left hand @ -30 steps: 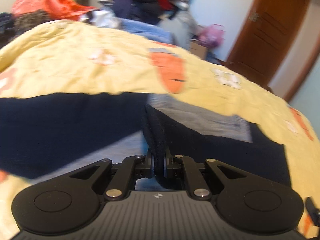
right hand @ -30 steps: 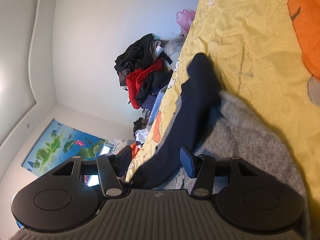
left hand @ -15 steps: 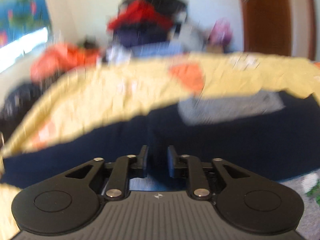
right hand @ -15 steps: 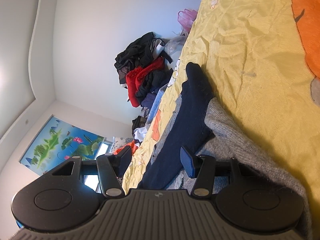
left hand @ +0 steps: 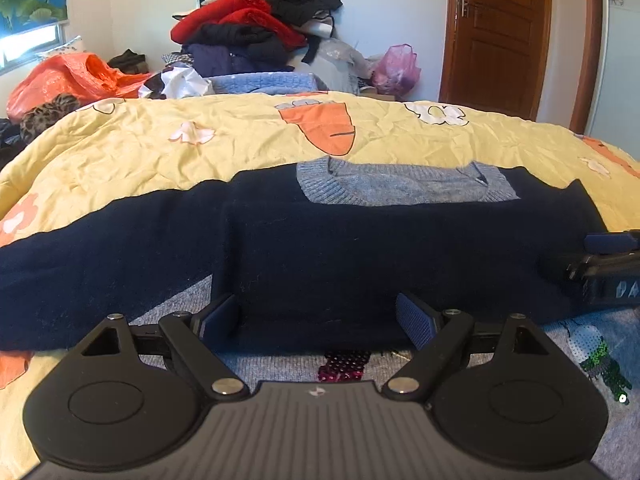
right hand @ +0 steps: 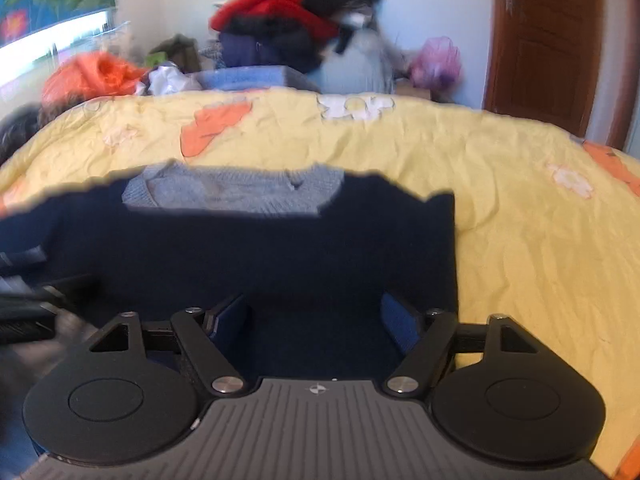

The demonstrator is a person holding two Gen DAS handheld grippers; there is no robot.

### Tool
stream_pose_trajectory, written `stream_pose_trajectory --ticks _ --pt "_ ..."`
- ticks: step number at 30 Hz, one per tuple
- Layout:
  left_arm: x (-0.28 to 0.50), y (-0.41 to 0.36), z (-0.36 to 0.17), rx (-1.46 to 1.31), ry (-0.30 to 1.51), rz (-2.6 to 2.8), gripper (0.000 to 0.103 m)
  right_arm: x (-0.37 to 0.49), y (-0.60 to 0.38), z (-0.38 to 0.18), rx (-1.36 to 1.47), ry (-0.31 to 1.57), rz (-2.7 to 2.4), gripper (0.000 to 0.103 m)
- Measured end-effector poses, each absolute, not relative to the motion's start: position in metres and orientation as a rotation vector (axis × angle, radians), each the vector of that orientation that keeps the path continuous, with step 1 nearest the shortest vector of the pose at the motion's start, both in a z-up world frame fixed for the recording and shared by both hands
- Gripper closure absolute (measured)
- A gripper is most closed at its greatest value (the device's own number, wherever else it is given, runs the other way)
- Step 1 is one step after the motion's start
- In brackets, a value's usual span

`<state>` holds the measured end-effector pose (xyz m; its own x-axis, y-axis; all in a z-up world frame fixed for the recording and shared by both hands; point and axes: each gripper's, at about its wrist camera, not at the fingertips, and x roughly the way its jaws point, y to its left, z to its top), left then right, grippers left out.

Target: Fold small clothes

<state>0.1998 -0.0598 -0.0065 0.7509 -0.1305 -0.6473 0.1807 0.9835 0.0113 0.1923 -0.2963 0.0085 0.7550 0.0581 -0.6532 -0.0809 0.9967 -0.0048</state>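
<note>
**Sleeve let go, both grippers level over the sweater**

Since a second ago the left gripper [left hand: 318, 318] has released the navy fold and spread its jaws wide. Right gripper [right hand: 316, 318], tilted sideways before, now sits level, jaws spread, empty. Both point forward over the sweater [left hand: 360, 248], lying flat on the yellow bedspread [left hand: 160, 148], one sleeve [left hand: 100, 256] stretched left.

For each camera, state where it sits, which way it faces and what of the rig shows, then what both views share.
Left wrist: on the left gripper, open, low over the sweater, facing across the bed toward the clothes pile; the right gripper enters at right.
Right wrist: on the right gripper, open, at the sweater's right edge, same heading, blurred.
Shared: sweater, grey collar, yellow bedspread, door.
</note>
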Motion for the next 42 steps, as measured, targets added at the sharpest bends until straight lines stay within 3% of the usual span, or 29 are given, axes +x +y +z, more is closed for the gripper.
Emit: stream_pose_trajectory --ticks 3,8,16,21,28,29,30,31,32,36,42 --pt "0.203 -0.061 -0.007 0.068 0.701 -0.177 0.014 0.183 -0.294 0.001 -0.046 0.678 0.098 0.011" --pt "0.184 -0.038 0.01 0.08 0.58 -0.159 0.015 0.182 -0.295 0.001 -0.03 0.676 0.105 0.009" --pt "0.177 0.157 0.024 -0.237 0.569 0.163 0.015 0.187 -0.294 0.0 -0.021 0.68 0.121 0.003" --pt "0.168 0.283 0.004 -0.683 0.563 0.443 0.015 0.187 -0.294 0.0 -0.016 0.678 0.123 0.003" --pt "0.177 0.326 -0.009 -0.832 0.557 0.442 0.016 0.187 -0.293 0.001 -0.023 0.68 0.12 0.003" --pt "0.182 0.323 -0.011 -0.804 0.57 0.465 0.029 0.187 -0.294 0.001 -0.023 0.68 0.12 0.002" --pt "0.182 0.325 -0.011 -0.77 0.582 0.483 0.06 0.187 -0.293 0.001 -0.023 0.68 0.12 0.002" --pt "0.187 0.324 -0.013 -0.742 0.604 0.492 0.069 0.187 -0.293 0.001 -0.024 0.68 0.12 0.002" --pt "0.189 0.326 -0.015 -0.73 0.603 0.502 0.071 0.187 -0.293 0.0 -0.024 0.68 0.119 0.002" --pt "0.189 0.323 -0.009 -0.685 0.569 0.514 0.095 0.187 -0.293 0.0 -0.024 0.68 0.12 0.002" --pt "0.199 0.258 0.033 -0.331 0.487 0.533 0.099 0.187 -0.294 0.0 -0.02 0.679 0.122 0.002"
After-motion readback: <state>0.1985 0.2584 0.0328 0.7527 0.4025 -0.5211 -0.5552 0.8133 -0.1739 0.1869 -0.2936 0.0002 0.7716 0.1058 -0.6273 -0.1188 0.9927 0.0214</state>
